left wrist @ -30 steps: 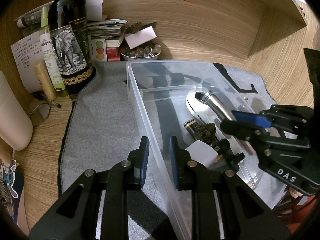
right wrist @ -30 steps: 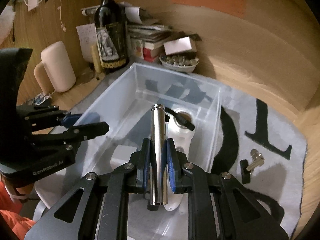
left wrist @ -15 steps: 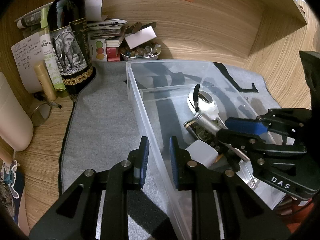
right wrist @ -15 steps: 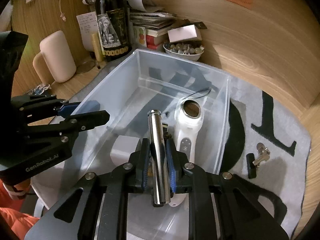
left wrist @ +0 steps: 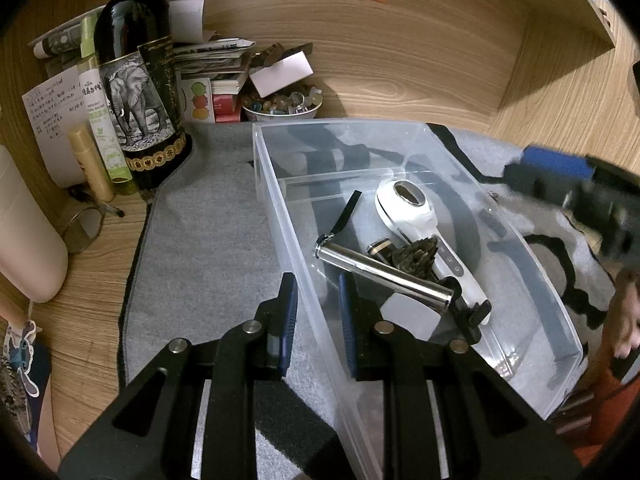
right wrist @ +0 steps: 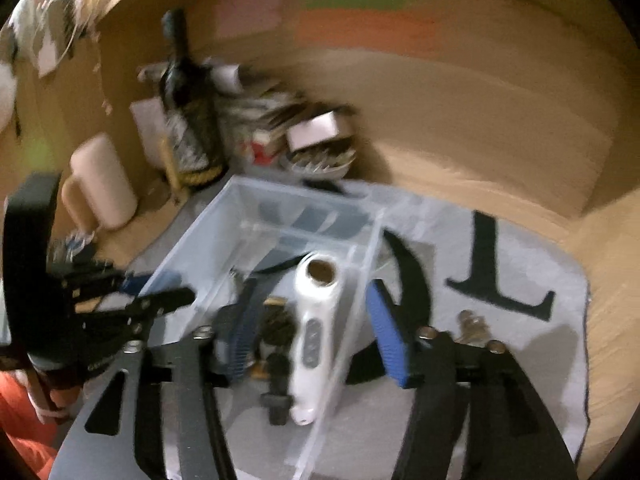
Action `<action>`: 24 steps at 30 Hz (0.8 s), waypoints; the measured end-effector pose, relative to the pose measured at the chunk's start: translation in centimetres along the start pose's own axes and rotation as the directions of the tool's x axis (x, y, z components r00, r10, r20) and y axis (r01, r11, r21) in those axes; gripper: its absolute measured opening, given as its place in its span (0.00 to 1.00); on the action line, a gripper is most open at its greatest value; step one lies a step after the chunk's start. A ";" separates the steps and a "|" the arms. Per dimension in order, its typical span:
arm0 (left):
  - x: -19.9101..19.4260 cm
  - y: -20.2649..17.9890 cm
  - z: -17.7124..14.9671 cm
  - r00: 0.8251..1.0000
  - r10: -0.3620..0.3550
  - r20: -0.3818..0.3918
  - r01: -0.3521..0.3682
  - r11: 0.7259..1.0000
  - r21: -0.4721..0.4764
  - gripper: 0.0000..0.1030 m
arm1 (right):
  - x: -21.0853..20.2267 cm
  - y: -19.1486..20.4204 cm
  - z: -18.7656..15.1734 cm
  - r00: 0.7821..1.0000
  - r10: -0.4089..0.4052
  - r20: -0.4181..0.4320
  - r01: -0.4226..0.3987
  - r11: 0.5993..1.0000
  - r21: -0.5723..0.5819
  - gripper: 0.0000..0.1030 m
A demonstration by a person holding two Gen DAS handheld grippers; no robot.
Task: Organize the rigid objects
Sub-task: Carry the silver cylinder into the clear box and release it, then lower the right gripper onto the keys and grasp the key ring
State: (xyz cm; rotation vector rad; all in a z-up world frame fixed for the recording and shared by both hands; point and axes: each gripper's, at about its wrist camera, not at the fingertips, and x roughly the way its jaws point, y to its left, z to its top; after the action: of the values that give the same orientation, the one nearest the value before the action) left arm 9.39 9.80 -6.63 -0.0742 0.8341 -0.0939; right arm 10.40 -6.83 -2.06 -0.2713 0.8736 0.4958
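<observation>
A clear plastic bin [left wrist: 276, 216] stands on a grey mat. In it lie a silver metal cylinder with a black strap [left wrist: 384, 276], a white handheld device [left wrist: 416, 216], a dark spiky piece [left wrist: 416, 258] and a white block [left wrist: 412, 316]. My left gripper [left wrist: 316, 312] sits with its jaws on either side of the bin's near left wall. My right gripper [right wrist: 316, 336] is open and empty above the bin's right wall, with the white device [right wrist: 316, 320] below it. In the left wrist view it shows blurred at the right [left wrist: 560, 176].
A wine bottle [left wrist: 136, 80], small bottles, papers and a bowl of stones [left wrist: 280, 106] stand at the back by the wooden wall. A cream mug [right wrist: 100, 184] is at the left. Keys [right wrist: 472, 326] lie on the mat right of the bin.
My right gripper opened and let the silver cylinder go into the bin, then pulled up and back to the right. My left gripper has not moved.
</observation>
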 end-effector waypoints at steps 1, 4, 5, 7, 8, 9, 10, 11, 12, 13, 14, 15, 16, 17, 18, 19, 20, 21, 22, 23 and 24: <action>0.0 0.0 0.0 1.000 -0.001 0.000 0.001 1.000 0.000 0.19 | -0.3 -0.5 0.1 1.000 -0.015 0.016 0.015 1.000 0.014 0.60; 0.0 0.0 0.0 1.000 0.000 0.000 0.000 1.000 0.000 0.19 | -0.7 -2.5 0.8 0.998 -0.060 0.037 0.057 0.997 0.058 0.60; 0.0 0.0 0.0 1.000 0.001 0.000 -0.001 1.000 0.001 0.19 | -0.8 -3.1 0.9 0.996 -0.078 0.042 0.075 0.994 0.074 0.60; 0.0 0.0 0.0 1.000 0.000 0.000 0.000 1.000 0.000 0.19 | -0.6 -4.8 1.1 0.990 -0.133 0.052 0.127 0.986 0.109 0.60; 0.0 0.0 0.0 1.000 0.000 0.000 0.000 1.000 0.000 0.19 | -0.4 -5.5 1.2 0.986 -0.160 0.049 0.153 0.981 0.123 0.60; 0.0 0.0 0.0 1.000 0.000 0.000 0.000 1.000 -0.001 0.19 | 0.2 -6.8 1.2 0.981 -0.191 0.033 0.184 0.972 0.148 0.60; 0.0 0.0 0.0 1.000 -0.001 0.001 0.001 1.000 -0.002 0.19 | 0.7 -7.7 1.0 0.979 -0.203 0.018 0.197 0.966 0.167 0.60; 0.0 0.0 0.0 1.000 -0.002 0.001 0.002 1.000 -0.002 0.19 | 1.3 -8.6 0.9 0.977 -0.214 0.001 0.210 0.960 0.187 0.60; 0.0 0.0 -0.1 1.000 -0.002 0.002 0.002 1.000 -0.002 0.19 | 2.1 -9.8 0.6 0.972 -0.234 -0.030 0.235 0.949 0.211 0.60; 0.0 0.0 -0.1 1.000 -0.003 0.003 0.003 1.000 -0.002 0.19 | 2.7 -10.6 0.3 0.969 -0.243 -0.051 0.249 0.942 0.226 0.60; -0.1 0.1 -0.1 1.000 -0.003 0.003 0.003 1.000 -0.003 0.19 | 3.3 -11.3 0.0 0.966 -0.247 -0.072 0.257 0.936 0.240 0.60; 0.0 0.1 -0.1 1.000 -0.004 0.003 0.004 1.000 -0.003 0.19 | 4.1 -12.2 -0.4 0.963 -0.250 -0.100 0.268 0.929 0.256 0.60; -0.1 0.0 -0.1 1.000 -0.004 0.003 0.004 1.000 -0.003 0.19 | 4.7 -12.7 -0.8 0.960 -0.252 -0.121 0.276 0.923 0.267 0.60; -0.1 0.0 -0.1 1.000 -0.004 0.004 0.004 1.000 -0.002 0.19 | 5.1 -13.1 -1.1 0.958 -0.251 -0.138 0.280 0.919 0.277 0.60; -0.1 0.0 -0.2 1.000 -0.004 0.004 0.004 1.000 -0.002 0.19 | 5.6 -13.5 -1.6 0.957 -0.244 -0.156 0.280 0.917 0.285 0.60; -0.1 0.0 -0.2 1.000 -0.003 0.004 0.003 1.000 -0.002 0.19 | 6.0 -13.7 -1.9 0.955 -0.243 -0.169 0.284 0.916 0.285 0.59; -0.2 0.0 -0.2 1.000 -0.003 0.004 0.003 1.000 -0.002 0.19 | 6.3 -13.8 -2.1 0.952 -0.247 -0.179 0.290 0.914 0.283 0.59; -0.1 0.0 -0.2 1.000 -0.004 0.004 0.004 1.000 -0.002 0.19 | 6.7 -13.9 -2.4 0.950 -0.246 -0.193 0.293 0.915 0.277 0.59; -0.1 0.0 -0.2 1.000 -0.005 0.004 0.005 1.000 -0.002 0.19 | 7.1 -13.9 -2.5 0.949 -0.242 -0.203 0.293 0.916 0.273 0.59; -0.1 0.0 -0.2 1.000 -0.005 0.004 0.005 1.000 -0.003 0.19 | 7.5 -13.8 -2.7 0.947 -0.240 -0.215 0.293 0.918 0.266 0.59; -0.1 0.0 -0.2 1.000 -0.004 0.004 0.004 1.000 -0.003 0.19 | 7.8 -13.8 -2.9 0.945 -0.239 -0.223 0.295 0.919 0.261 0.59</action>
State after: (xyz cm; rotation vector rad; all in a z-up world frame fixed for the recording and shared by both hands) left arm 9.16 9.84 -6.64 -0.0790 0.8305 -0.0967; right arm 19.84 -17.47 -9.56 -0.1645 1.0615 0.0813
